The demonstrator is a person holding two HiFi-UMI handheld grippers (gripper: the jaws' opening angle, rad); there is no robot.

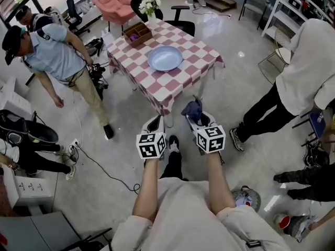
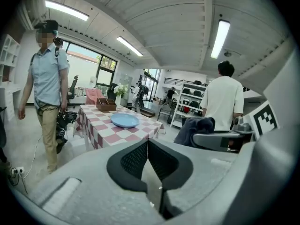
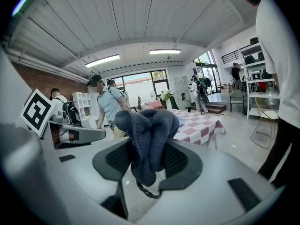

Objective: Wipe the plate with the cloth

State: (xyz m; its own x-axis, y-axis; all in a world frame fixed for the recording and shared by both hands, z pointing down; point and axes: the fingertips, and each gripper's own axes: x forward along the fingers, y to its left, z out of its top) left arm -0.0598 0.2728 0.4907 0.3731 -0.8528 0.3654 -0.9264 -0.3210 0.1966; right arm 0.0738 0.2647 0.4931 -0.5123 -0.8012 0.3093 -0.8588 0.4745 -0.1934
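Note:
A light blue plate (image 1: 165, 58) lies on the table with the red-and-white checked cloth (image 1: 186, 73); the left gripper view shows the plate (image 2: 125, 121) further ahead. My right gripper (image 1: 194, 114) is shut on a dark blue cloth (image 1: 192, 109), held short of the table's near edge. The cloth (image 3: 149, 135) bunches up between the pads (image 3: 180, 158) in the right gripper view. My left gripper (image 1: 155, 123) hangs beside it, shut and empty, pads (image 2: 136, 159) touching. Both grippers are off the table, over the floor.
A brown box (image 1: 137, 33) and a vase of white flowers (image 1: 149, 5) stand at the table's far end. A person in a light blue shirt (image 1: 57, 51) walks at the left, another in white (image 1: 309, 67) stands right. An office chair (image 1: 180, 22) is behind the table. A cable (image 1: 99, 166) runs across the floor.

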